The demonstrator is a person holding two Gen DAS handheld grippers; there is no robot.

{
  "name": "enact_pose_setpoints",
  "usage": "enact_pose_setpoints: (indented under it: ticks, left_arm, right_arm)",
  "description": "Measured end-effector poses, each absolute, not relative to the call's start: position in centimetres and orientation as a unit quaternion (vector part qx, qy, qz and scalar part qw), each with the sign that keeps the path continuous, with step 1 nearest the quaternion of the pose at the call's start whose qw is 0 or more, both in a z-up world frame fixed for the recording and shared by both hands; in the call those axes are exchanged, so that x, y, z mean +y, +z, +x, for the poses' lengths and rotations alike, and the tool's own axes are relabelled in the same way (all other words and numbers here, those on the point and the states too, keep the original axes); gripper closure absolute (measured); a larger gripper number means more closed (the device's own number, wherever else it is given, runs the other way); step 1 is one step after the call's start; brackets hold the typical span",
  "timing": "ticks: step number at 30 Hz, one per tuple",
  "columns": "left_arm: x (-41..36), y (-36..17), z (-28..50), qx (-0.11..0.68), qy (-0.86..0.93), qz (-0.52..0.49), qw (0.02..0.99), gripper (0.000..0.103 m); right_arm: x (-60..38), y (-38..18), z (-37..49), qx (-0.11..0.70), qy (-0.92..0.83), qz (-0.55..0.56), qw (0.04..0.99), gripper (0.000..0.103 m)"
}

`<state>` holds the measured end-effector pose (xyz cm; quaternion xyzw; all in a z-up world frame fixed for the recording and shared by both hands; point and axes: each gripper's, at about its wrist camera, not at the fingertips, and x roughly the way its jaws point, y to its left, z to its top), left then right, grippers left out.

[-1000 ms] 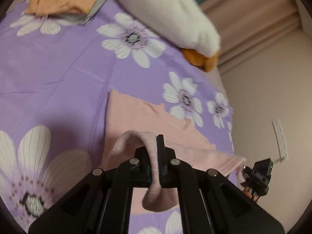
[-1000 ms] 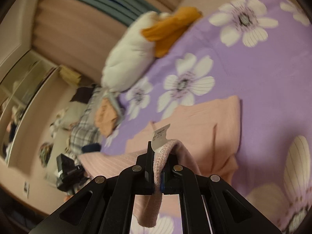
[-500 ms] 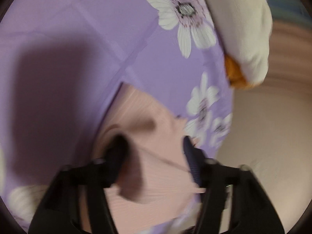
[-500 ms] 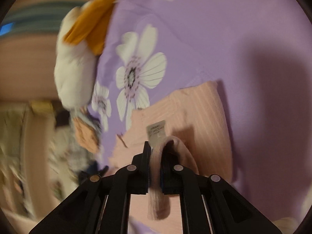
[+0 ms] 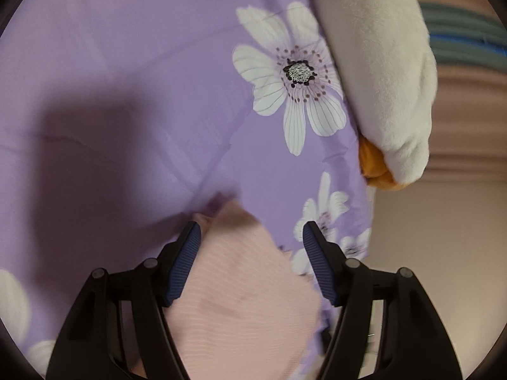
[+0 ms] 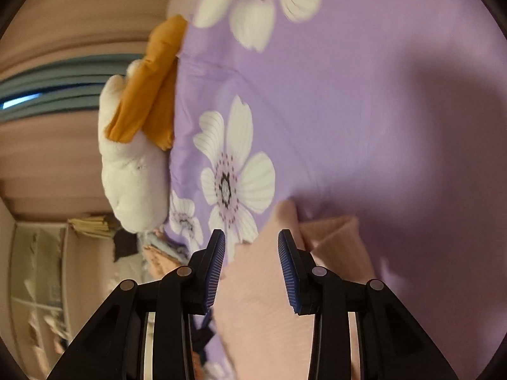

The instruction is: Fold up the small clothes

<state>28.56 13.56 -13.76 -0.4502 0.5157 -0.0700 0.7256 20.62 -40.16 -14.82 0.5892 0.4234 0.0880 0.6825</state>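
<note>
My left gripper [image 5: 250, 262] stood wide and my right gripper [image 6: 252, 269] had just been opening, narrower, over the ribbed pink garment [image 5: 240, 300] at 6 o'clock on the purple flowered sheet [image 5: 133, 72]; its near edge was cut off.

A white plush toy [image 5: 377, 63] with an orange beak [image 6: 149, 85] lies along the edge of a bed covered in a purple sheet [image 5: 142, 79] printed with white daisies; grey-blue curtains [image 6: 54, 88] hang behind
</note>
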Motion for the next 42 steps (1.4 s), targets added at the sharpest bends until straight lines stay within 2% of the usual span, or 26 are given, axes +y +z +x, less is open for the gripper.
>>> enact_pose_setpoints:
  ticks: [3,10,14,25,30,31,32,42]
  left_arm:
    - [12.4,-12.7,27.2,0.523,-0.076,-0.370,0.764,0.036]
    - [7.7,-11.1,20.1,0.518,-0.119,-0.168,0.830,0.038]
    - [6.4,-12.0,16.1,0.512,-0.151,-0.115,0.838,0.038]
    - [5.9,-15.8,11.4,0.541,-0.161,-0.142,0.813,0.036]
    - [6.3,-15.8,11.5,0.550,-0.149,-0.177,0.802,0.036]
    - [6.3,-15.7,11.6,0.550,-0.147,-0.182,0.801,0.036]
    - [6.3,-15.6,11.6,0.552,-0.145,-0.184,0.801,0.036]
    - [5.9,-15.6,12.2,0.568,-0.144,-0.156,0.795,0.036]
  right_arm:
    - [-39.6,-13.1,20.4,0.415,0.108,0.543,0.722,0.068]
    - [-34.9,-9.9,16.3,0.462,0.113,0.324,0.818,0.068]
    - [-34.2,-9.3,12.6,0.471,0.105,0.264,0.836,0.068]
    - [-33.5,-12.1,5.9,0.494,0.103,0.225,0.834,0.068]
    - [-32.8,-13.7,6.6,0.495,0.162,0.263,0.812,0.069]
    - [-32.6,-13.7,6.6,0.492,0.170,0.262,0.813,0.082]
    - [-32.2,-13.6,6.6,0.492,0.175,0.253,0.814,0.089]
    - [-31.6,-10.8,6.1,0.496,0.167,0.114,0.845,0.094]
